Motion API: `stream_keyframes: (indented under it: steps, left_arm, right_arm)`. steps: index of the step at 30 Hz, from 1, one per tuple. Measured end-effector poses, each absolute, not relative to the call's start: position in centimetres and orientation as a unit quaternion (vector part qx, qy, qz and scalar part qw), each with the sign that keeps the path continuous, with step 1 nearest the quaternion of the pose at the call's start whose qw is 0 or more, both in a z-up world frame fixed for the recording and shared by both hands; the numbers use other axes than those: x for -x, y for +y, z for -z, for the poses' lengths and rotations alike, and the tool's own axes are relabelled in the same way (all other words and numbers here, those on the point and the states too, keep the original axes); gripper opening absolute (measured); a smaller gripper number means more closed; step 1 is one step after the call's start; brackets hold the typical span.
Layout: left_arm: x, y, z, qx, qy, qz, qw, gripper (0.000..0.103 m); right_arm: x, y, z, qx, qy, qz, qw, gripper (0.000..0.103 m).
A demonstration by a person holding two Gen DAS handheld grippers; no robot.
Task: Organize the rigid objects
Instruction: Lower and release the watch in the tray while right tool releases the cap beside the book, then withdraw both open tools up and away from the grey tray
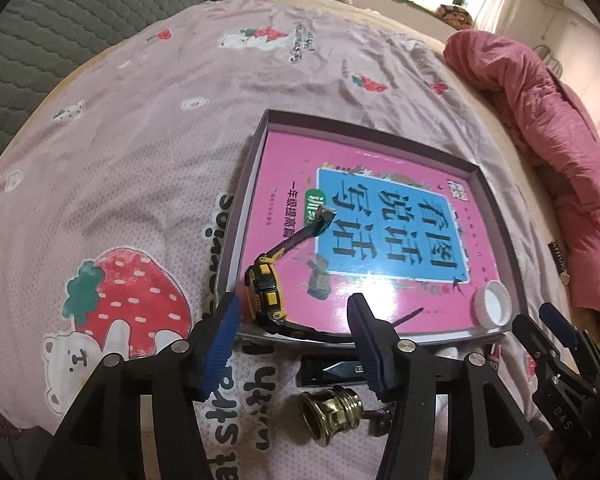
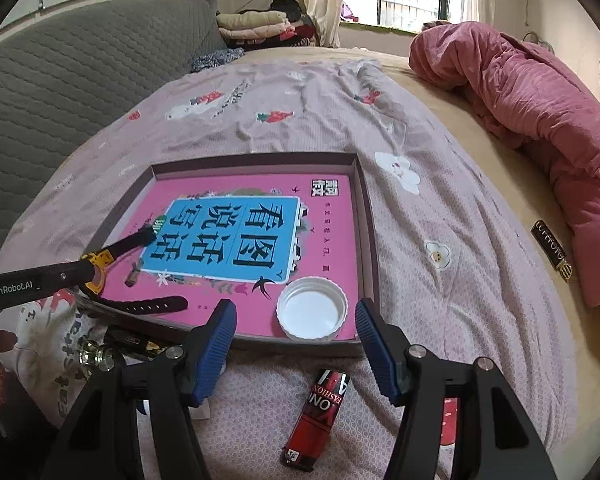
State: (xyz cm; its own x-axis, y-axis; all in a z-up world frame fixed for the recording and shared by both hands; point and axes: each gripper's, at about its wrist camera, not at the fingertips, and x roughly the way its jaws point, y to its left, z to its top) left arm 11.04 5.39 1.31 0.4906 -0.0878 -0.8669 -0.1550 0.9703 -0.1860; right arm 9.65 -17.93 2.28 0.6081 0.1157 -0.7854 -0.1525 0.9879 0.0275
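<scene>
**Desk:** Nearest the lens?

**Photographer:** Red lighter [image 2: 316, 416], flat on the bed's strawberry-print sheet [image 1: 120, 160], just short of the tray [image 2: 364, 220]. Beside the other tool, brass bell [image 1: 332, 412] tipped on its side, next to a slim black object [image 1: 332, 372], too dark to name.

**Desk:** Held anything?

**Photographer:** Nothing. Left tool [image 1: 294, 312] and right tool [image 2: 296, 314] both hung spread wide and empty above the tray's near edge.

**Desk:** Handling?

**Photographer:** Lighter judged light, stiff and slick-sided; best pinched across the narrow middle of the body. Bell judged dense for its size and ready to roll; better taken at the ribbed waist than at the flared mouth.

**Desk:** Further in?

**Photographer:** Already in the tray, on a pink book [image 2: 228, 232]: yellow-and-black watch [image 1: 268, 296] at the near left corner, strap trailing loose, so taken by the hard case if moved at all. White cap [image 2: 312, 308] mouth-up at the near right corner, light, easily nipped by the rim.

**Desk:** Beyond?

**Photographer:** Pink quilt [image 2: 540, 112] heaped along the bed's far right side.
</scene>
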Motion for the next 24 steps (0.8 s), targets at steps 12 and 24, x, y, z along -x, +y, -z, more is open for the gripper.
stream_keyframes:
  steps: [12, 24]
  left_arm:
    - [-9.4, 5.4, -2.7, 0.117, 0.488, -0.011, 0.865, 0.066]
    - [-7.6, 5.0, -2.8, 0.11, 0.485, -0.007, 0.868, 0.069]
  right_arm:
    - [-8.4, -17.9, -3.5, 0.012, 0.413, -0.083, 0.907, 0.061]
    - [-7.2, -18.5, -4.4, 0.0, 0.394, -0.085, 0.915, 0.062]
